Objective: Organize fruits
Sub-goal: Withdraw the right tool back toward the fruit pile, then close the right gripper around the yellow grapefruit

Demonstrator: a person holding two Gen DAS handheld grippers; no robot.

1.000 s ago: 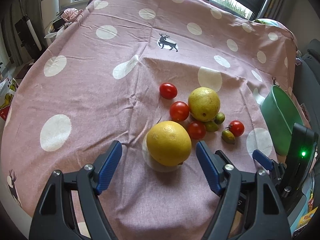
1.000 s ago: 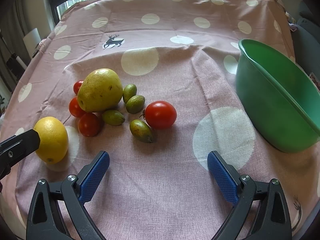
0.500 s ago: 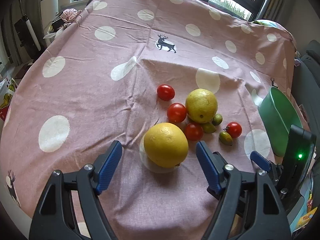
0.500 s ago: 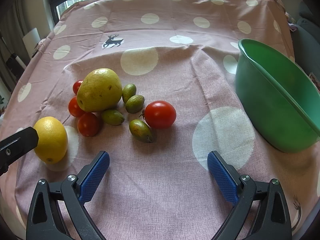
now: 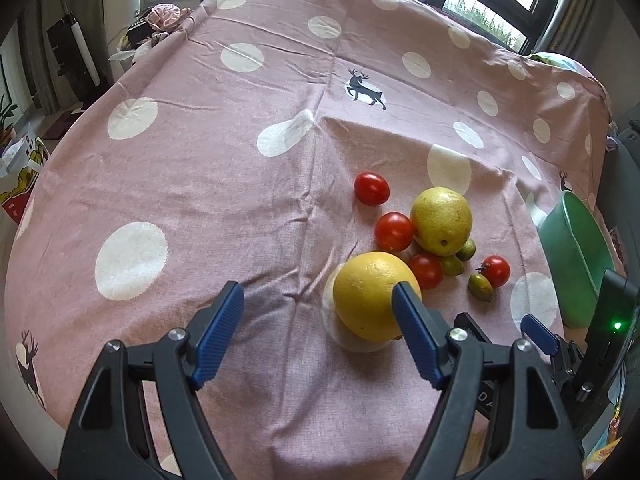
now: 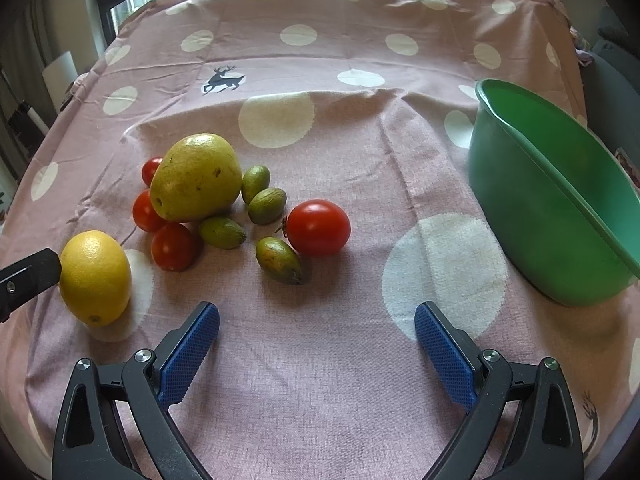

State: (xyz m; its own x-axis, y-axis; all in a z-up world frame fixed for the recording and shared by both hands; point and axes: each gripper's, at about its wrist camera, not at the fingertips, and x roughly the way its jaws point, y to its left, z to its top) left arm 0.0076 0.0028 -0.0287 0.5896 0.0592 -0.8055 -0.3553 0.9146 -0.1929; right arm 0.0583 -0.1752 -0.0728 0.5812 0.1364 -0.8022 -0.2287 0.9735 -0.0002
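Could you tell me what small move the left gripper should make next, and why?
Probably shift the left gripper to its right until the orange sits between the fingers. Both grippers are open and empty. The orange is the nearest fruit, yet it lies off-centre: the right finger overlaps it while the left finger stands over bare cloth. The green bowl holds no fruit yet.

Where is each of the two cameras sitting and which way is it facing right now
Left wrist: sits on the left gripper, looks along its open blue fingers across the pink tablecloth toward the windows; the orange lies ahead to the right, and part of the right gripper shows low on the right.
Right wrist: sits on the right gripper, open, facing the fruit and the green bowl; a left gripper finger shows at the left edge.
Shared: orange, pomelo, tomatoes, bowl.
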